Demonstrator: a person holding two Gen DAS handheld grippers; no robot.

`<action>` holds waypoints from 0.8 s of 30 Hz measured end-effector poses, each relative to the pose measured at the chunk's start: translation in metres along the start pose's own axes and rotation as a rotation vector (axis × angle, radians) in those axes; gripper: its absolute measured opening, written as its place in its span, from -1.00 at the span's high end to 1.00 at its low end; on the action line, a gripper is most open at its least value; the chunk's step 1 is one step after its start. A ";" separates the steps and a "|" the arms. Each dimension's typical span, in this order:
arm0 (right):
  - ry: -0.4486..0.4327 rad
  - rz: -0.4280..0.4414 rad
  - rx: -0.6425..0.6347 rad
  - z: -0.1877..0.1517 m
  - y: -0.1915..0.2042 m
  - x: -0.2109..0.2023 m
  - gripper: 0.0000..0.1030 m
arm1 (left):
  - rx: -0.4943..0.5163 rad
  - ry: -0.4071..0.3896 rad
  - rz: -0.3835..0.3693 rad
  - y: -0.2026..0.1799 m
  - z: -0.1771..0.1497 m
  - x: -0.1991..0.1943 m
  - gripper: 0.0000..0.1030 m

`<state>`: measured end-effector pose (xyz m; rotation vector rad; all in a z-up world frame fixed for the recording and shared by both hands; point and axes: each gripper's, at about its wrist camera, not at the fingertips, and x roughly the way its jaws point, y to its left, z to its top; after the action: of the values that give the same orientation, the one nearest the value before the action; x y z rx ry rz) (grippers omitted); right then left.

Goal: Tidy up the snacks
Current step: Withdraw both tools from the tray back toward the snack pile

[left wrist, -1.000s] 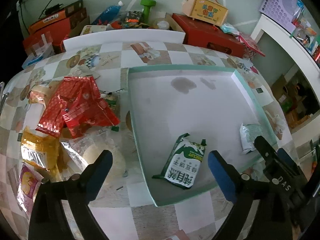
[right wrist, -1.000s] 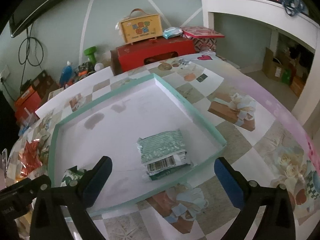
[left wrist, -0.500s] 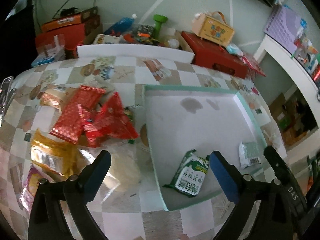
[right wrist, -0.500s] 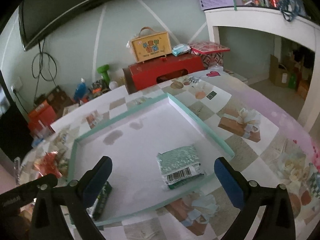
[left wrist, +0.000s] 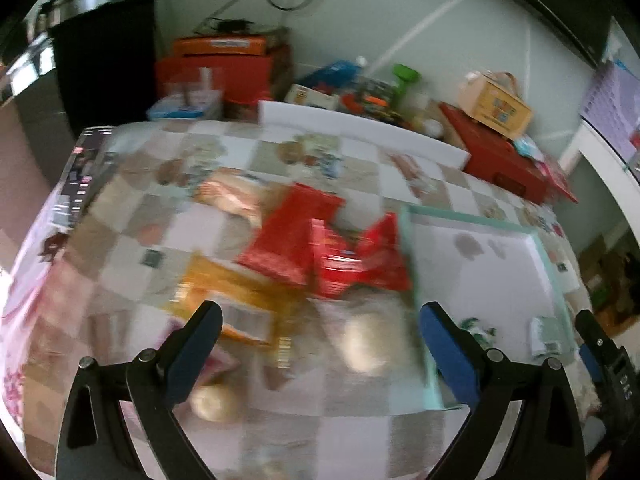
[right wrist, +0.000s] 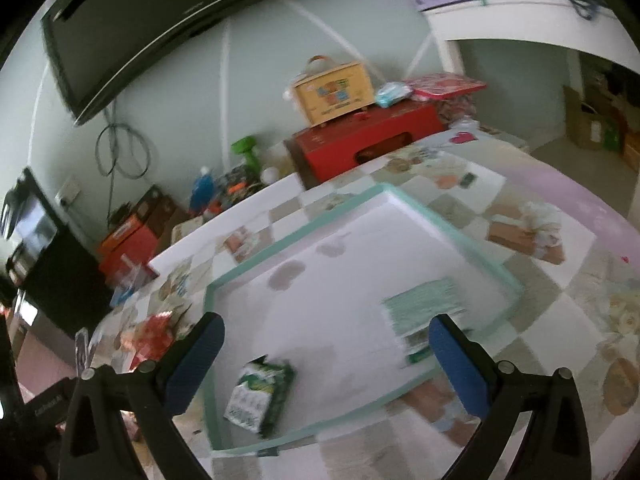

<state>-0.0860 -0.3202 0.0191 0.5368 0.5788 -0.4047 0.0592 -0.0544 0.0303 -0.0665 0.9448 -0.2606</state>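
Observation:
A white tray with a teal rim (right wrist: 452, 236) lies on the checkered table; it also shows in the left wrist view (left wrist: 500, 226). In it lie a green-white snack packet (right wrist: 260, 394) and a pale green packet (right wrist: 424, 312). A blurred pile of snacks lies left of the tray: red packets (left wrist: 320, 248), an orange-yellow packet (left wrist: 236, 300) and a pale round bun in clear wrap (left wrist: 372, 340). My left gripper (left wrist: 320, 352) is open and empty above the pile. My right gripper (right wrist: 326, 364) is open and empty above the tray's near edge.
Behind the table stand a red box (right wrist: 368, 140) with a yellow carry box (right wrist: 332, 92) on it, a green dumbbell (right wrist: 246, 150), bottles and orange boxes (left wrist: 220, 46). A TV (right wrist: 160, 12) hangs on the wall. A dark phone-like object (left wrist: 80, 172) lies at the table's left edge.
My left gripper has swung left, from over the tray to over the snack pile. My right gripper has drawn back and tilted up. Both stay open and empty.

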 end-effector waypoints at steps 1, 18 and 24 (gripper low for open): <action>0.003 0.006 -0.022 -0.002 0.009 0.001 -1.00 | -0.009 -0.009 0.009 0.008 0.000 -0.003 -0.92; 0.134 0.226 -0.379 -0.065 0.160 0.020 -1.00 | -0.148 0.041 0.113 0.105 -0.012 -0.012 -0.92; 0.277 0.238 -0.516 -0.107 0.191 0.037 -1.00 | -0.116 0.150 0.116 0.111 -0.027 0.009 -0.92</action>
<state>-0.0057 -0.1153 -0.0108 0.1586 0.8422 0.0533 0.0633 0.0520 -0.0112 -0.0995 1.1085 -0.1047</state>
